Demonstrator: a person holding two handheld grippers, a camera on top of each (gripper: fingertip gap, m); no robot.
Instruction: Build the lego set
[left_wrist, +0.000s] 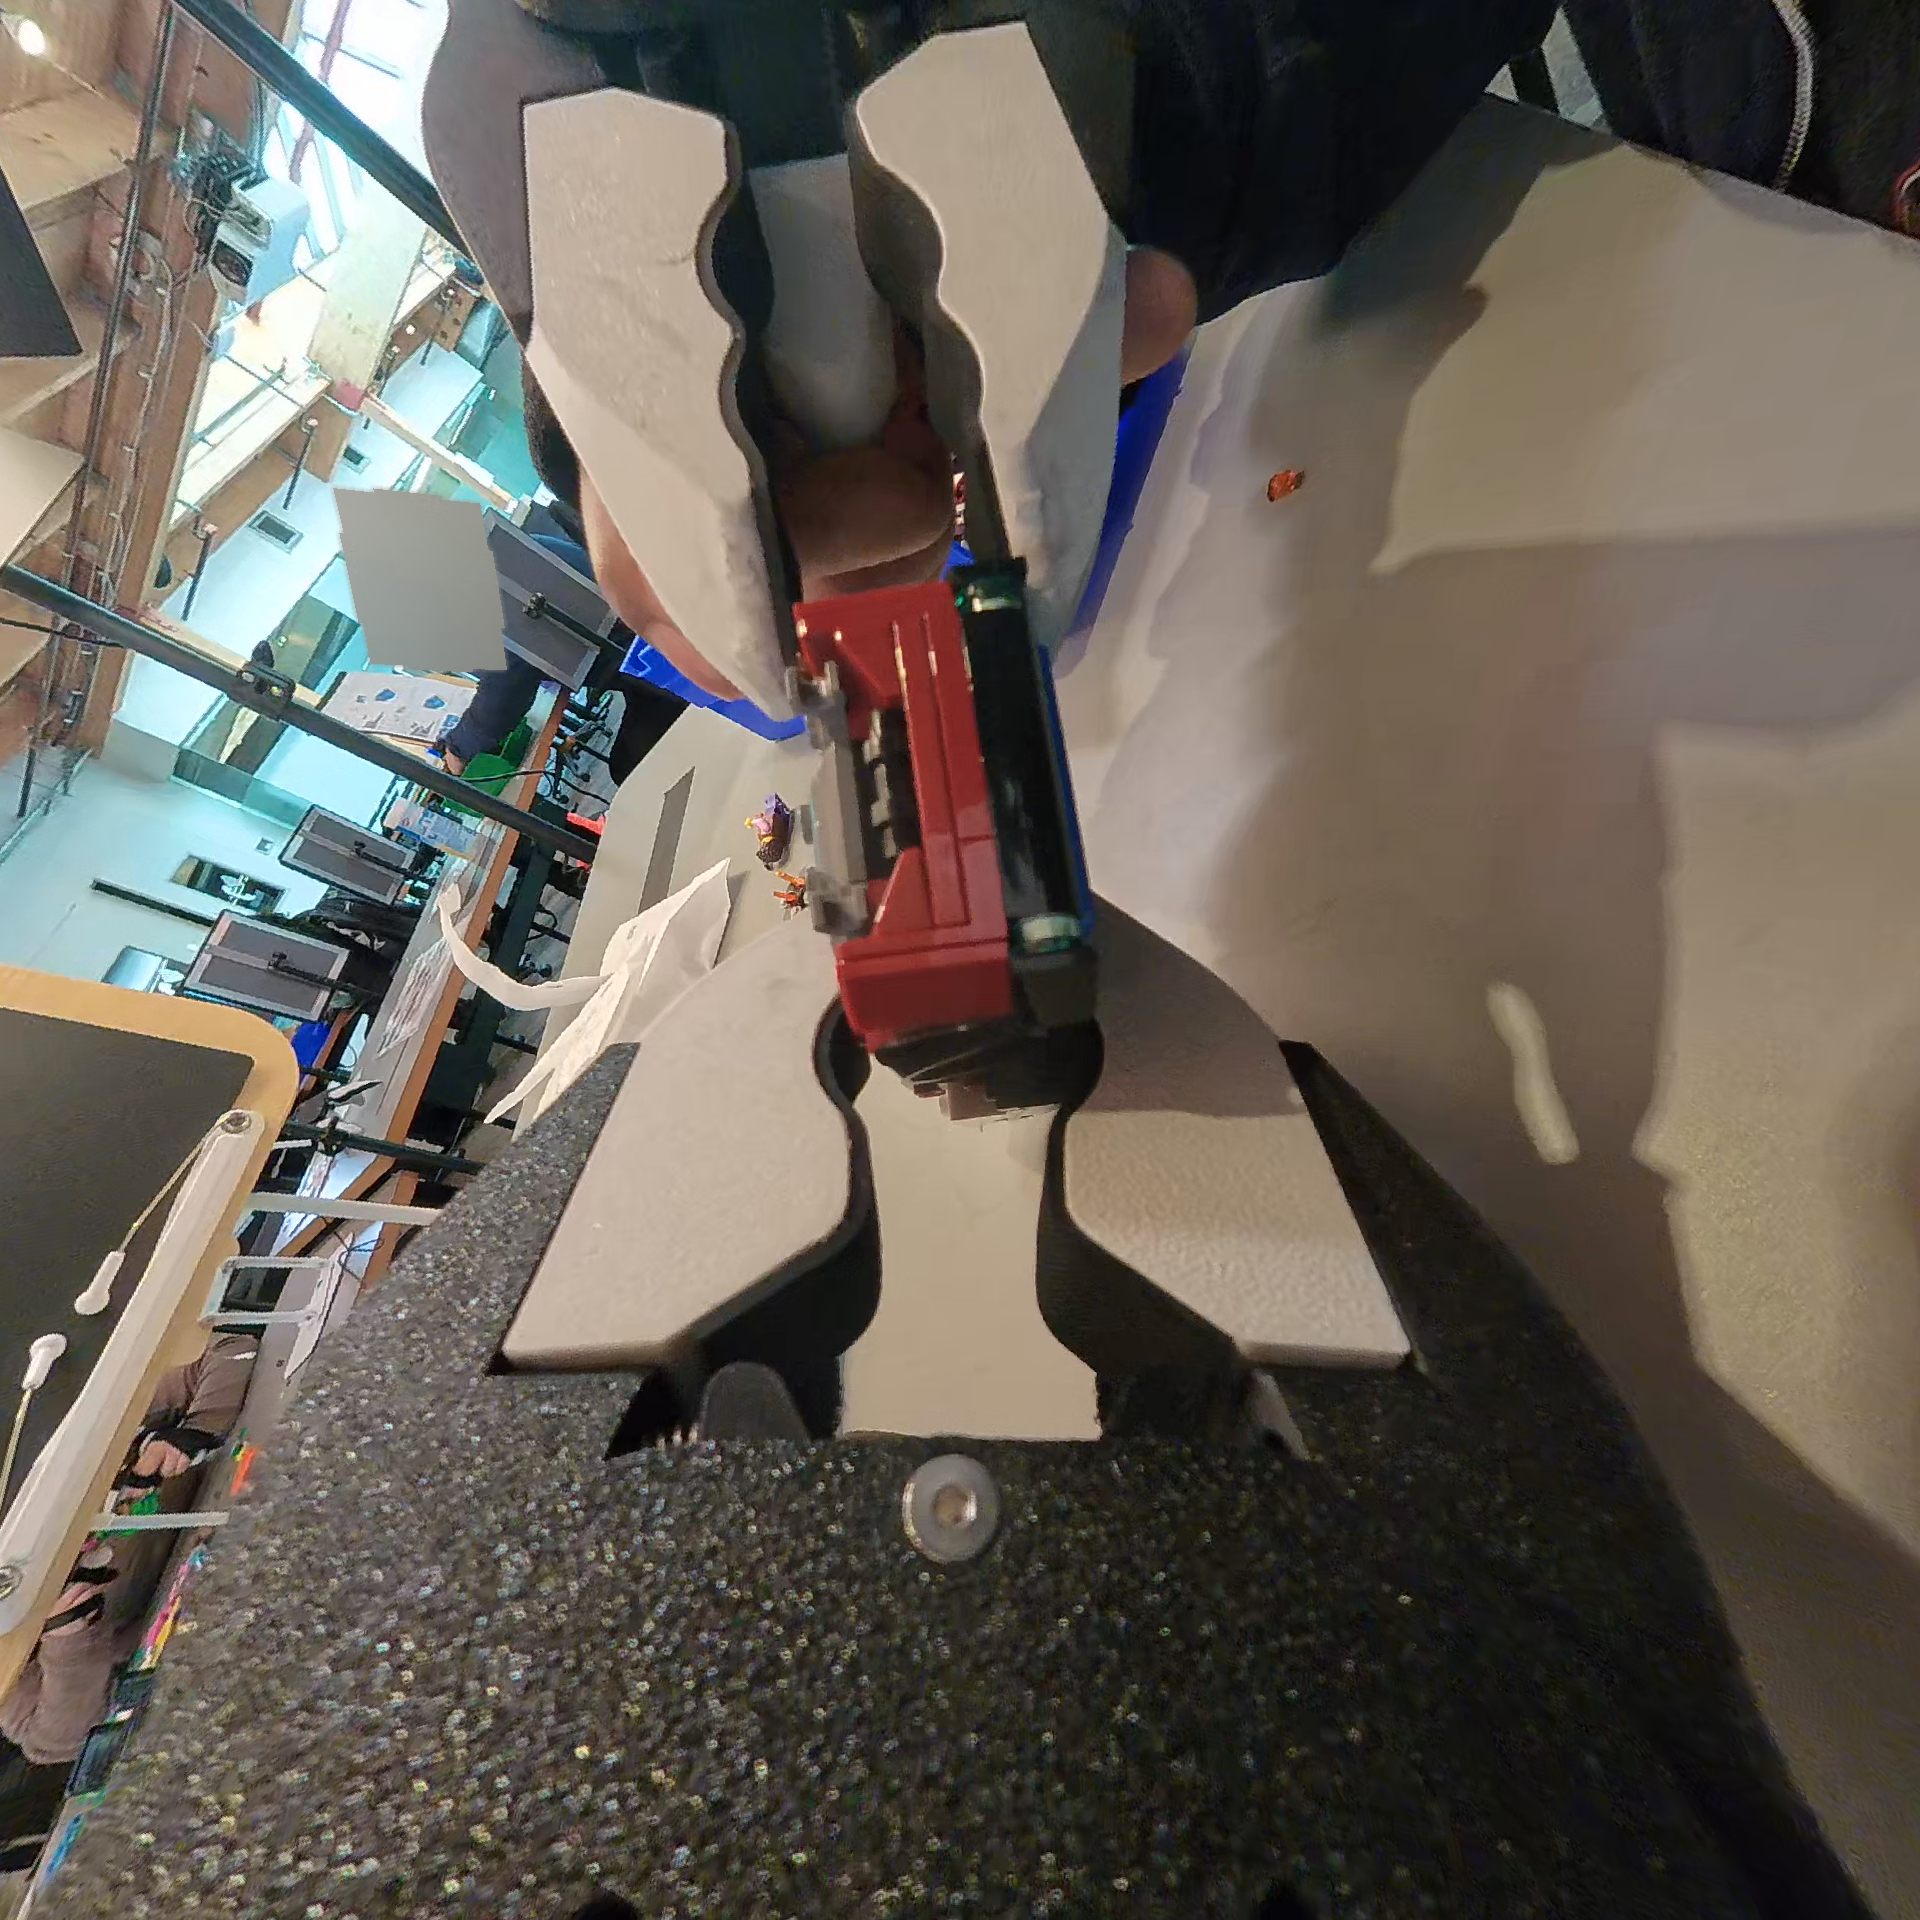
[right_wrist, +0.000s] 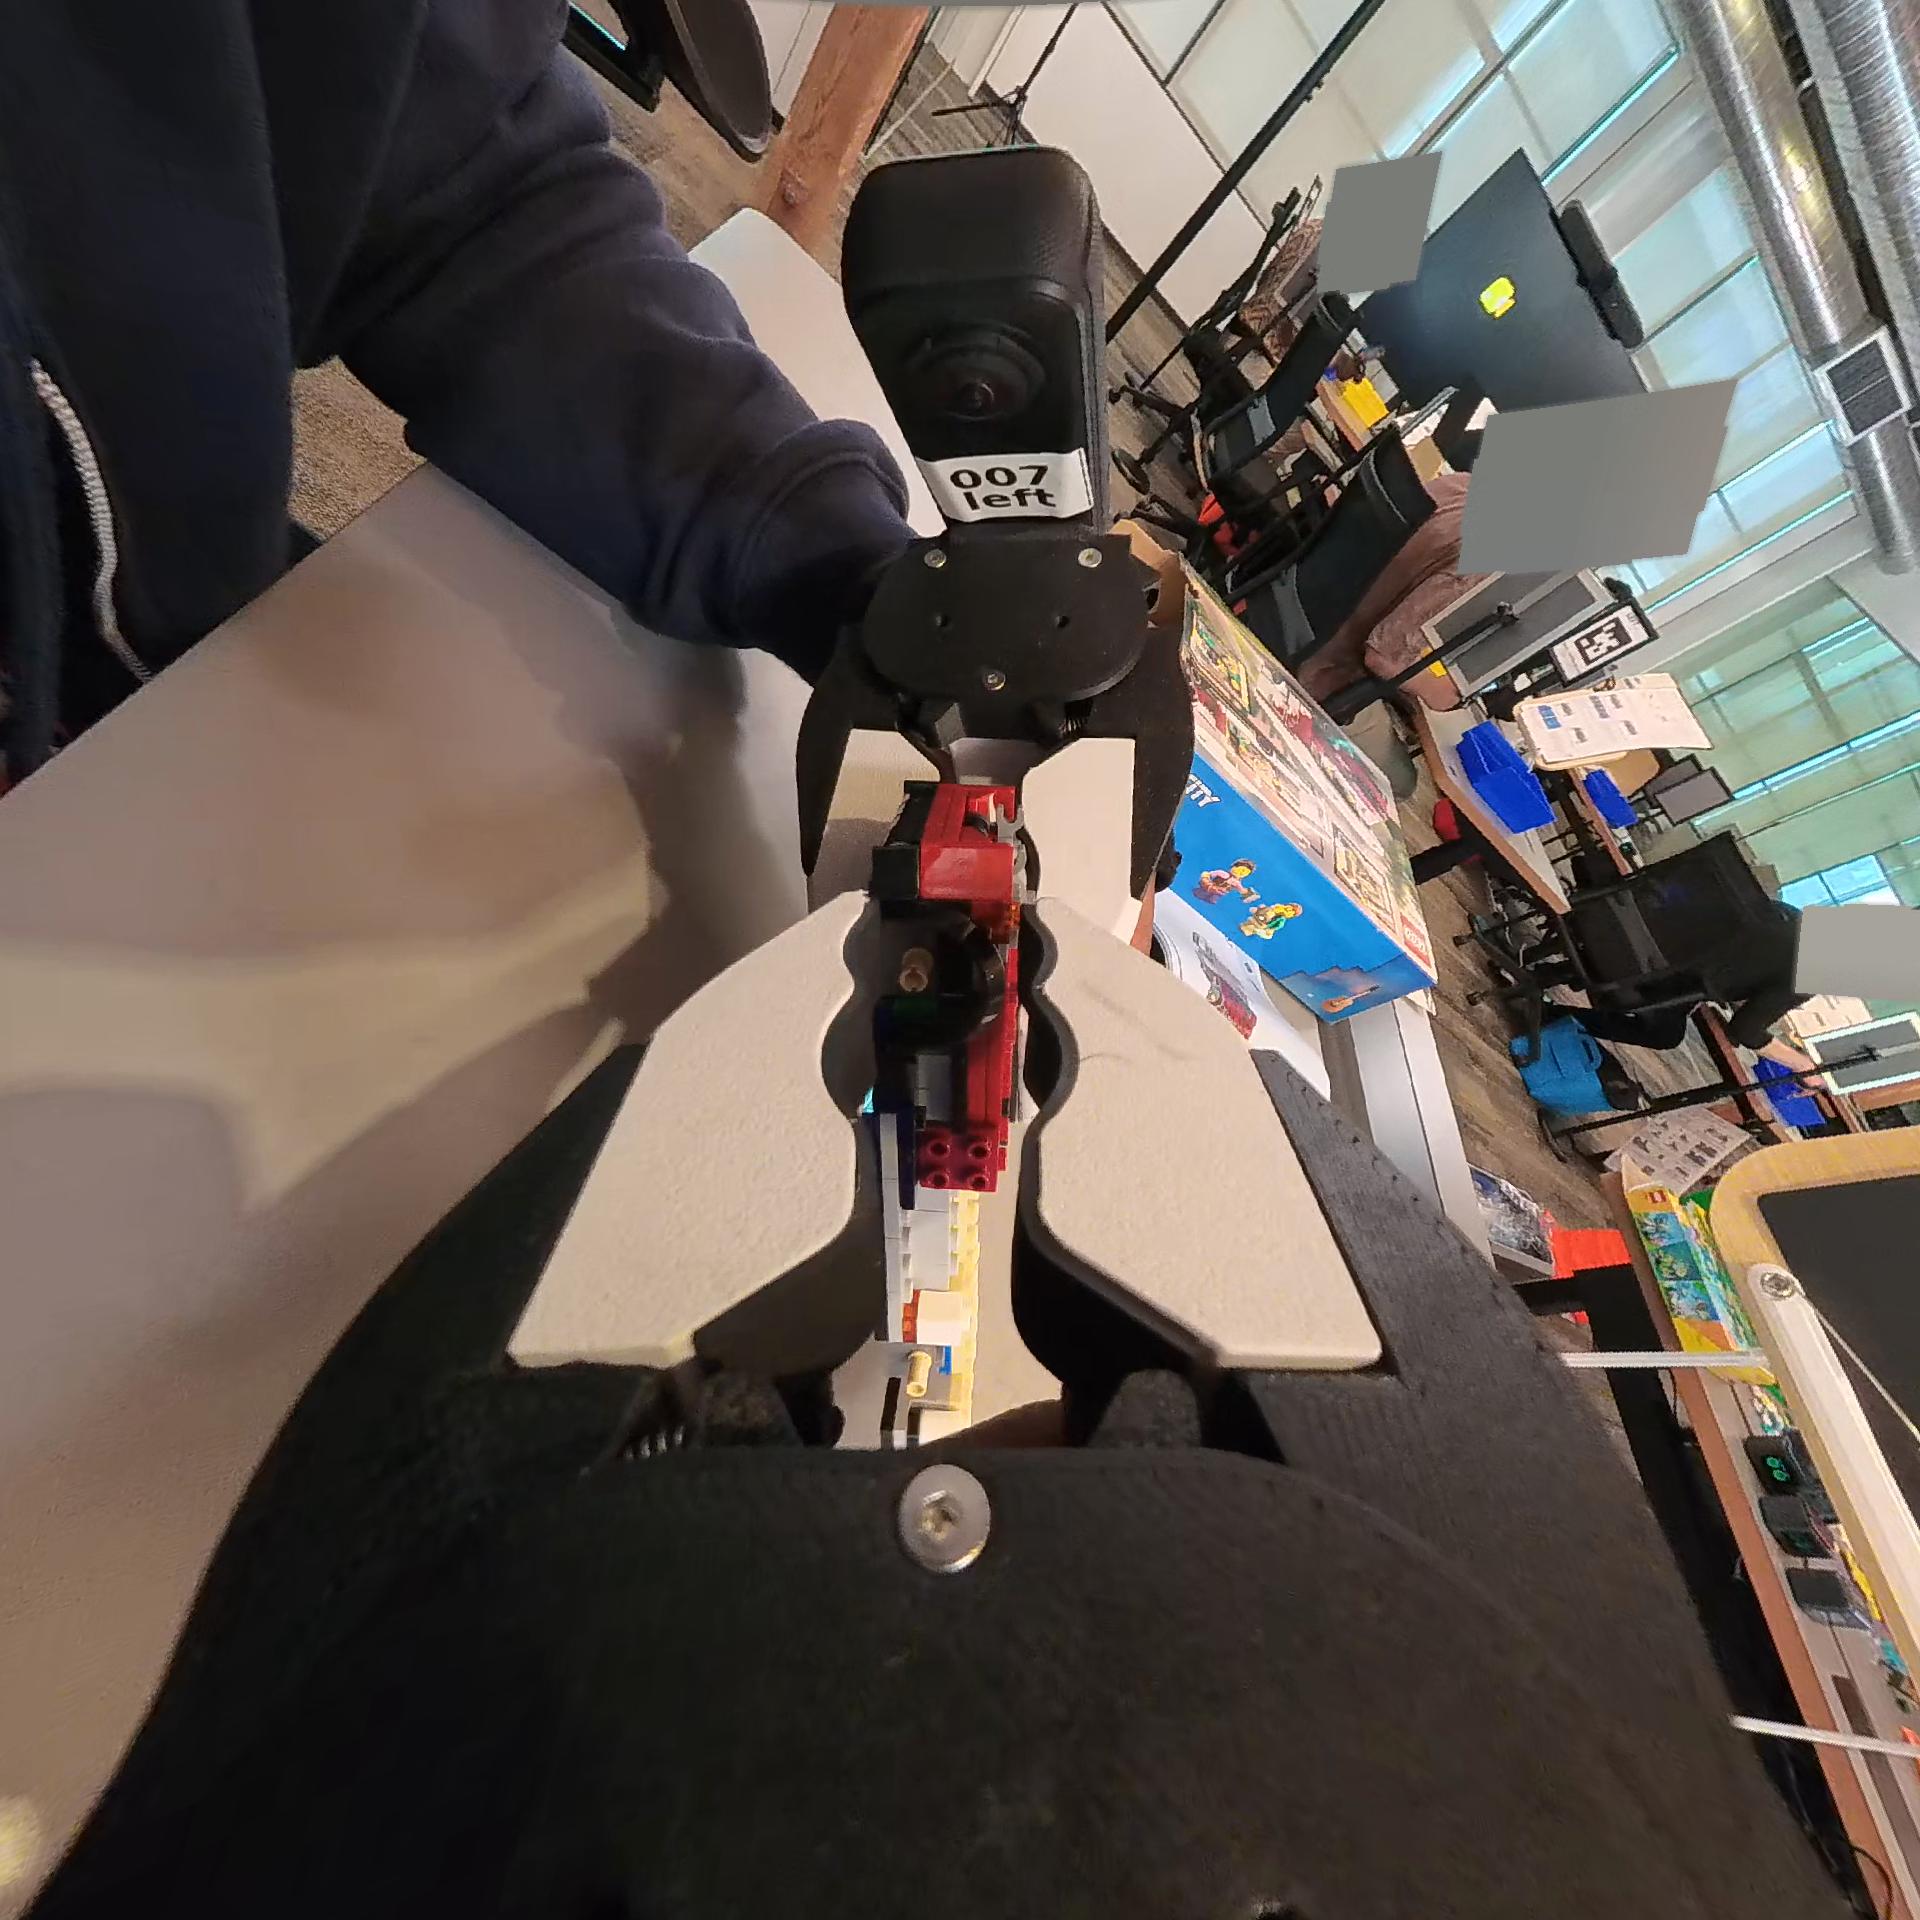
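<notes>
Right now both claws pinch one red and black brick model (left_wrist: 935, 831) in the middle of the frame, the left gripper (left_wrist: 961, 1049) at one end, the right gripper (right_wrist: 940, 935) squeezing the other, above the white table (left_wrist: 1455, 727).

Bright daylight is admitted through the far windows (right_wrist: 1756, 343). Broad soft shadows are cast across the white table (left_wrist: 1558, 727). Fisheye bending and motion blur are seen at the edges.

Your left gripper (left_wrist: 961, 1023) and right gripper (right_wrist: 940, 935) face each other, tips nearly meeting. Both are clamped on one brick model (left_wrist: 925, 810).
</notes>
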